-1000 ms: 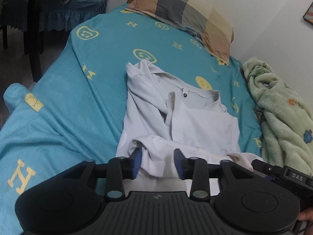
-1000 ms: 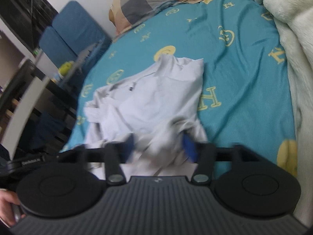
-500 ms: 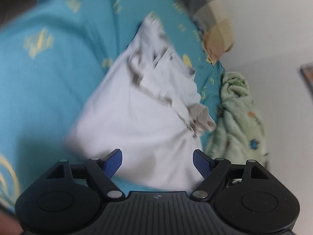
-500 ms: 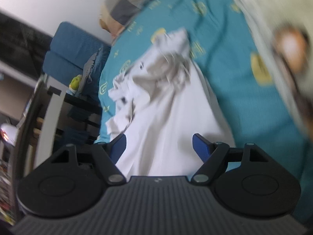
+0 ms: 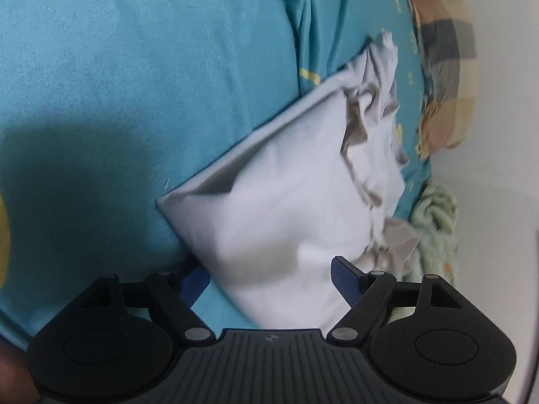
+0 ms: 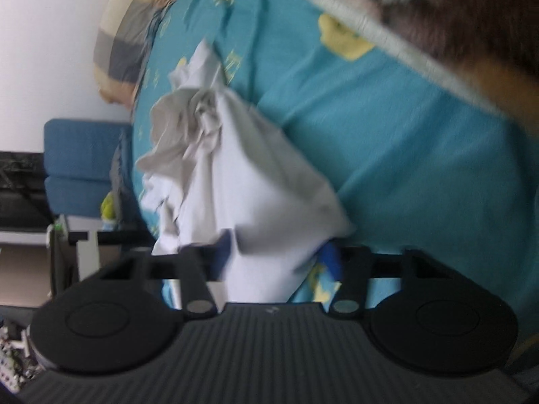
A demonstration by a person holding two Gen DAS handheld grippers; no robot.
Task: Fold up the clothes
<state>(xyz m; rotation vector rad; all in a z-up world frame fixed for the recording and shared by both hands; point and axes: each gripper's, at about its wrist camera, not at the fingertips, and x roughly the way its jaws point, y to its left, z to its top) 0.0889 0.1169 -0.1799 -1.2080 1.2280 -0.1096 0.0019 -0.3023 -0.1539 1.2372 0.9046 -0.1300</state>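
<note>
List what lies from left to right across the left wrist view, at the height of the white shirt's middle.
teal bedsheet → white shirt → green fleece blanket → white wall

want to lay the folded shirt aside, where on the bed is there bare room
The widest bare teal bedspread lies left of the white shirt in the left wrist view. Crowded: the checked pillow and green blanket hem the shirt's far side.
</note>
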